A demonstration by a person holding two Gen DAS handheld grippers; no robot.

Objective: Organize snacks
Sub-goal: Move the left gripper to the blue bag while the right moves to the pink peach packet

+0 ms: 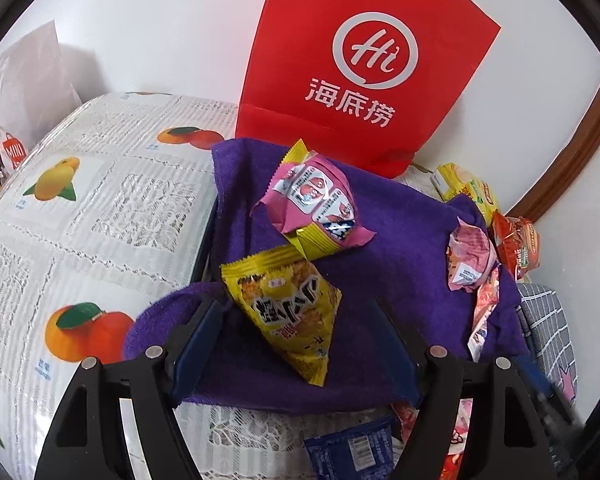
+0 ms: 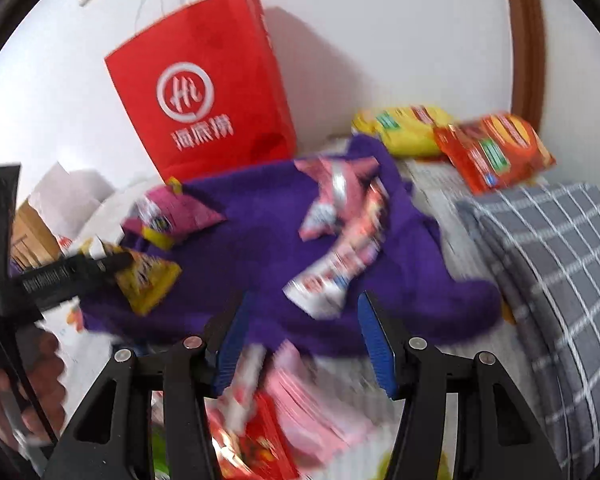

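Note:
A yellow triangular snack packet (image 1: 292,312) lies on a purple towel (image 1: 400,240), between the spread fingers of my left gripper (image 1: 300,332), which is open; the pads do not press on it. Farther back on the towel sits a pink-and-yellow packet (image 1: 316,204), with crumpled pink packets (image 1: 468,260) at the right. The right wrist view is blurred. There my right gripper (image 2: 300,344) stands open and holds nothing, just short of a pink-and-white packet (image 2: 324,280) on the towel (image 2: 260,248). The left gripper's finger (image 2: 60,276) reaches in over the yellow packet (image 2: 148,284).
A red paper bag (image 1: 364,64) stands against the wall behind the towel. A yellow bag (image 2: 408,132) and an orange bag (image 2: 496,152) lie at the back right. A grey checked cushion (image 2: 548,260) is at the right. Red and pink packets (image 2: 268,432) lie under the right gripper.

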